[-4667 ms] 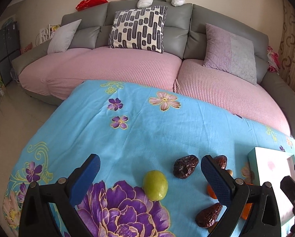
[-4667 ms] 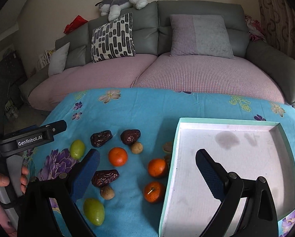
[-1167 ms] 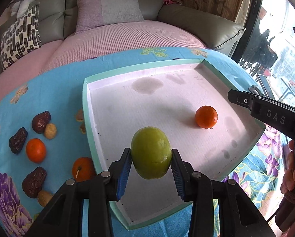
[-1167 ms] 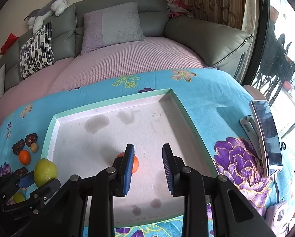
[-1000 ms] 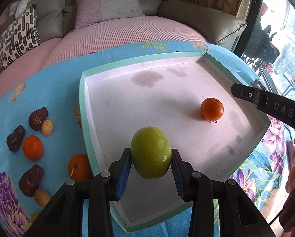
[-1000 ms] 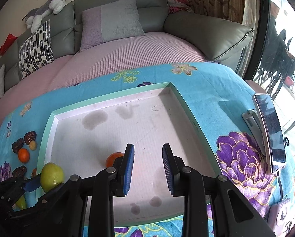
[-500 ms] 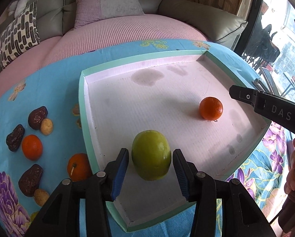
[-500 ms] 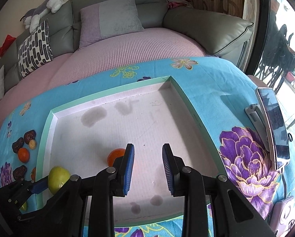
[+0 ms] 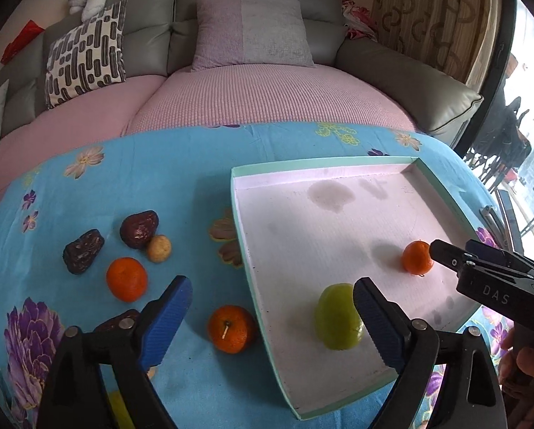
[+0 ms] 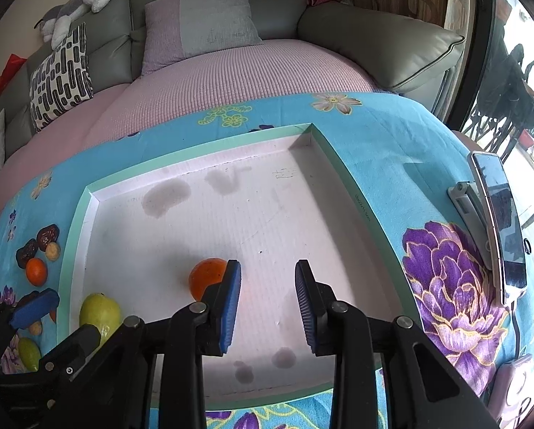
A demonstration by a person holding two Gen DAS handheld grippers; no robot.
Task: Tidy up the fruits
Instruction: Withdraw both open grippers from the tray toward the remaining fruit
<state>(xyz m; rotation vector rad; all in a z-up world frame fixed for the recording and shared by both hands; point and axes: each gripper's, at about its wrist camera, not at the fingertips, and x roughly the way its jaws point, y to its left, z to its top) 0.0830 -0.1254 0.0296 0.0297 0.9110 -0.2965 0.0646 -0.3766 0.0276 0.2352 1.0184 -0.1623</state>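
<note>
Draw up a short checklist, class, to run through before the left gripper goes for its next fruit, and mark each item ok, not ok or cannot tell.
1. Green fruit lying in the tray, free of the pads: ok.
2. Left gripper empty, jaws opening wide: ok.
3. Right gripper empty, jaws opening, nothing between them: ok.
4. Orange in the tray clear of the right gripper: cannot tell; one finger hides its edge.
5. Fruit left on the cloth to fetch, such as the stemmed orange beside the tray: ok.
6. All fruit in the tray: not ok.
</note>
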